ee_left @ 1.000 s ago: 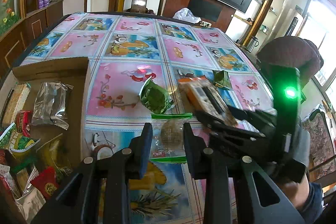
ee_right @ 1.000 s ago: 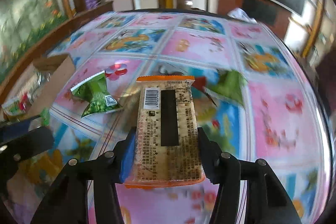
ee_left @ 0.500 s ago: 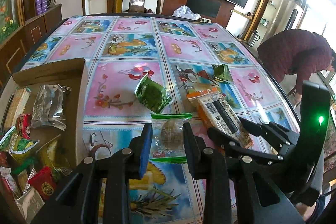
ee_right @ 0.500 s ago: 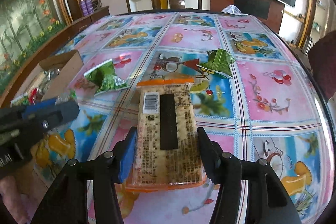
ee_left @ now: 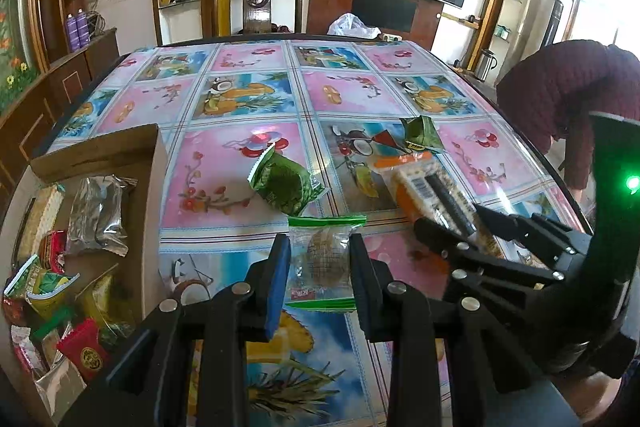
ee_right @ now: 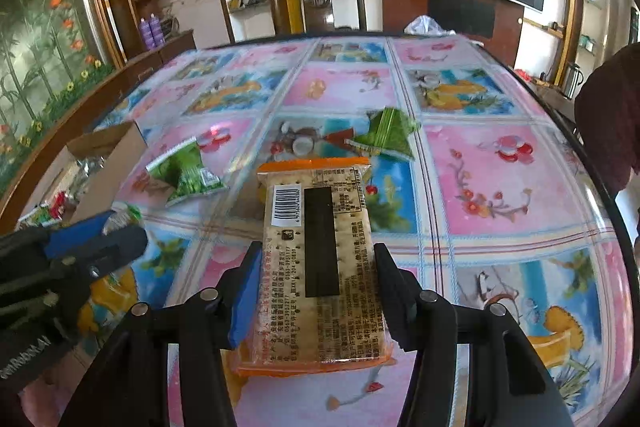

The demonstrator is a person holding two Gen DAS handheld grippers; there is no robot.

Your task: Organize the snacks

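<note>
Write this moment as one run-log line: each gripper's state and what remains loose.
left gripper: shut on round cookie packet | right gripper: shut on cracker pack | loose on table: two green packets

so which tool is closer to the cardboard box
Left. The left tool, shut on the round cookie pack, is beside the cardboard box; the right tool, holding the cracker pack, sits farther away.

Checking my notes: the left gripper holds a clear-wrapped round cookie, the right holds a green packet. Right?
Not quite. The right gripper holds an orange-edged cracker pack, as the right wrist view shows; both green packets lie on the table. The left gripper does hold the cookie.
</note>
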